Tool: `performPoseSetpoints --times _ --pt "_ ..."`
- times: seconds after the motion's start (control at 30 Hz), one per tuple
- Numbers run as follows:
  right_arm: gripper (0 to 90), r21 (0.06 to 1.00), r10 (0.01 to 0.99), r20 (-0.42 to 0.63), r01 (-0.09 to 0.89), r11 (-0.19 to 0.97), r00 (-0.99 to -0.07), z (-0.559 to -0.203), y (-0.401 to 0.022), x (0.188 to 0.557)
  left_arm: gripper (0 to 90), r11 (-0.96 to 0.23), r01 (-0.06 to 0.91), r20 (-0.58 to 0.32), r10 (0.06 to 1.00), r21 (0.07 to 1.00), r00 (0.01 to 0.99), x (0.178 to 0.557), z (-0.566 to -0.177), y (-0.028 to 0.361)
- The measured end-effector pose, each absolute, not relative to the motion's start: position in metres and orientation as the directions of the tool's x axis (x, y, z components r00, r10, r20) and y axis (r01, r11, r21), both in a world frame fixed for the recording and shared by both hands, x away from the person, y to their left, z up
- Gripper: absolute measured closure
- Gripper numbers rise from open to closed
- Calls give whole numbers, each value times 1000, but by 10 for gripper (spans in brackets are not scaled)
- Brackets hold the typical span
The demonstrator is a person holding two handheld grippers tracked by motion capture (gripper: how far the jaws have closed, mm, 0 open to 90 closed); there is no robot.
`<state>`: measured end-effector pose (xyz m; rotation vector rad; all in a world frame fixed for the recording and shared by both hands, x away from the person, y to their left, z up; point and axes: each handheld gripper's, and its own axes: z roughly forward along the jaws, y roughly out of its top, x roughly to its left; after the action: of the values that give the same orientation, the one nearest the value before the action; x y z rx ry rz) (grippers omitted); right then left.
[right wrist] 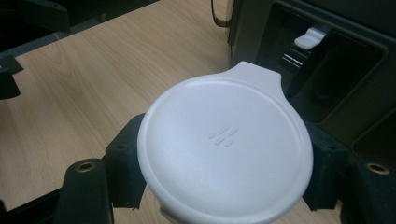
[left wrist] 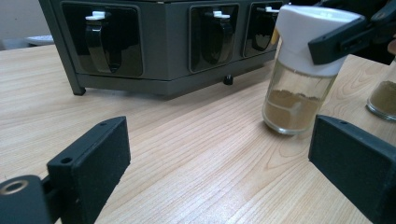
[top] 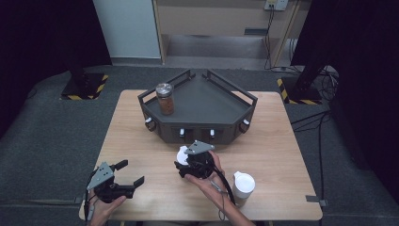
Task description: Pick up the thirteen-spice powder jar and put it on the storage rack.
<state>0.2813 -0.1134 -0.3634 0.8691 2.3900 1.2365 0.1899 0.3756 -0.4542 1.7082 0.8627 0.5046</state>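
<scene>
Right gripper view, right claw (right wrist: 224, 186) clamping unlabelled white-lidded spice jar (right wrist: 226, 144), left claw (left wrist: 219, 172) open.

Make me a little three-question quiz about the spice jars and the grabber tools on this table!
1. True or false: the right tool is shut on the white-capped jar.
2. What stands on the dark rack? A) a brown-filled jar B) a cup C) a spoon
3. How do the left tool's jaws stand?

Key: 1 true; 2 A; 3 open, with nothing between them.
</scene>
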Motion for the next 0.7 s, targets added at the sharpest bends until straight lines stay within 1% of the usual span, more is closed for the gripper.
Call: performPoseSetpoints --times 0.23,0.7 --pt "309 807 631 5 376 456 -776 -343 -114 287 45 -132 293 -93 760 947 643 190 -454 376" --pt "309 802 610 -3 363 475 -792 -290 -121 302 45 -135 295 -92 760 946 644 190 -454 375"
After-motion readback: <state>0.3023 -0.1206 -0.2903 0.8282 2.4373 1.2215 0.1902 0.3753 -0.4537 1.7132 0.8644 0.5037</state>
